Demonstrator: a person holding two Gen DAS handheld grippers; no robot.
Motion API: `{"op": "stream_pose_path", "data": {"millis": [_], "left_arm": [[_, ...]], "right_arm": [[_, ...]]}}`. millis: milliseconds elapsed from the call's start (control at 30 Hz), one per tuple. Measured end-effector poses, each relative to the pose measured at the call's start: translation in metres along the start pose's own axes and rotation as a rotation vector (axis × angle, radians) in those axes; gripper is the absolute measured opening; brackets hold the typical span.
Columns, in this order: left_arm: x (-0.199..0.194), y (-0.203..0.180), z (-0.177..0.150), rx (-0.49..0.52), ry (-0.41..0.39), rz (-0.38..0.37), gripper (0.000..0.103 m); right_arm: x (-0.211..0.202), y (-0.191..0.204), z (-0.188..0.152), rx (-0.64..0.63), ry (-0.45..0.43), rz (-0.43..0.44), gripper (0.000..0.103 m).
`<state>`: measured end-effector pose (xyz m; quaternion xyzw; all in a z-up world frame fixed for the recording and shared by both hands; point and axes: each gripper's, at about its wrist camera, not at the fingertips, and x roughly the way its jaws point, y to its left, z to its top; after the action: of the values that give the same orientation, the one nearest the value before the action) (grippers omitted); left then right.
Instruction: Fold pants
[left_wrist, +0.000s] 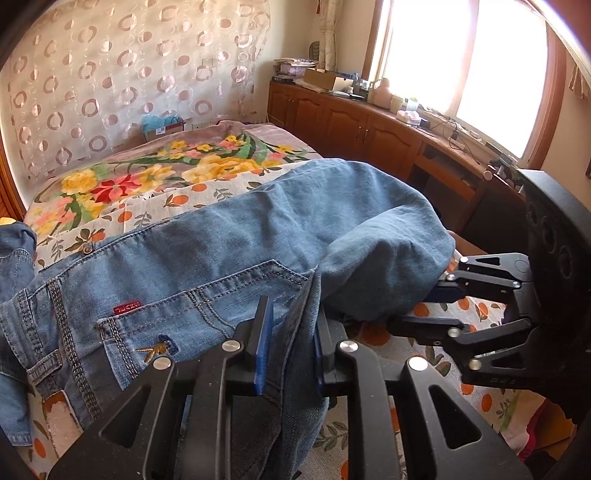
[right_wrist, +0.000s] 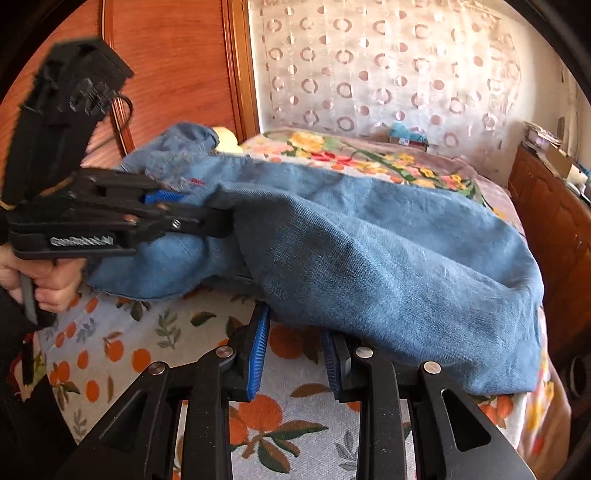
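- Jeans (left_wrist: 229, 251) lie across the bed (left_wrist: 155, 206), on the orange-print sheet (right_wrist: 122, 343). In my left wrist view the long axis runs from the waistband at 8 o'clock to a humped fold at 3 o'clock.
- Back pocket with red tag (left_wrist: 127, 307) faces up, near the left tongs.
- Left gripper (left_wrist: 288, 350): a hanging denim edge sits between the blue pads, which look closed on it. I read this as a pinch on the jeans.
- Right gripper (right_wrist: 295, 354): blue pads stand apart, only the sheet between them. The fold's lower edge lies just beyond the tips at 12 o'clock; whether it touches them I can't tell.
- From the right wrist view the left gripper (right_wrist: 218, 221) enters at 9 o'clock, its tips buried in denim, with a hand (right_wrist: 48, 280) on its grip.
- My judgement: the left tongs are nearer and already hold cloth. The right must go forward to 12 o'clock under the hump before the next fold along the long axis.
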<state>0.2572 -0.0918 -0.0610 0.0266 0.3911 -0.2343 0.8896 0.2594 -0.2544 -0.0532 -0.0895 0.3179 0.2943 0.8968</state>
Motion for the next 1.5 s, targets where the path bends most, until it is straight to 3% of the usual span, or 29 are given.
{"op": "stream_pose_path", "data": {"millis": [133,267,367,400,667,800,900,967,1133,1267,1500], "left_arm": [[0.0,0.002,0.0,-0.004,0.002,-0.005,0.021],[-0.004,0.001,-0.002,-0.007,0.002,-0.018,0.021],[-0.011,-0.002,-0.007,-0.001,0.002,-0.015,0.021],[-0.015,-0.004,-0.009,0.001,-0.002,-0.01,0.021],[-0.068,-0.008,-0.033,-0.005,-0.072,0.018,0.027],[-0.098,-0.003,-0.052,-0.022,-0.11,0.104,0.03],[-0.116,0.009,-0.071,-0.049,-0.12,0.144,0.04],[-0.126,0.021,-0.086,-0.077,-0.132,0.18,0.054],[-0.13,0.052,-0.118,-0.15,-0.098,0.243,0.054],[-0.122,0.071,-0.139,-0.2,-0.06,0.294,0.054],[-0.106,0.078,-0.146,-0.219,-0.025,0.287,0.054]], "right_arm": [[-0.005,0.0,-0.004,-0.001,-0.04,0.003,0.039],[0.011,0.006,-0.007,-0.048,0.003,-0.048,0.039],[0.018,0.009,-0.008,-0.062,0.028,-0.074,0.01],[0.017,0.008,-0.006,-0.056,0.029,-0.071,0.005],[-0.051,0.011,-0.001,0.002,-0.039,-0.002,0.004],[-0.083,0.017,-0.007,0.028,-0.04,0.021,0.003],[-0.101,0.027,-0.015,0.033,-0.043,0.047,0.003],[-0.102,0.031,-0.025,0.025,-0.016,0.058,0.003],[-0.083,0.026,-0.049,0.052,0.063,0.007,0.004],[-0.075,0.023,-0.059,0.088,0.082,0.018,0.005],[-0.091,0.007,-0.076,0.155,0.063,-0.005,0.013]]}}
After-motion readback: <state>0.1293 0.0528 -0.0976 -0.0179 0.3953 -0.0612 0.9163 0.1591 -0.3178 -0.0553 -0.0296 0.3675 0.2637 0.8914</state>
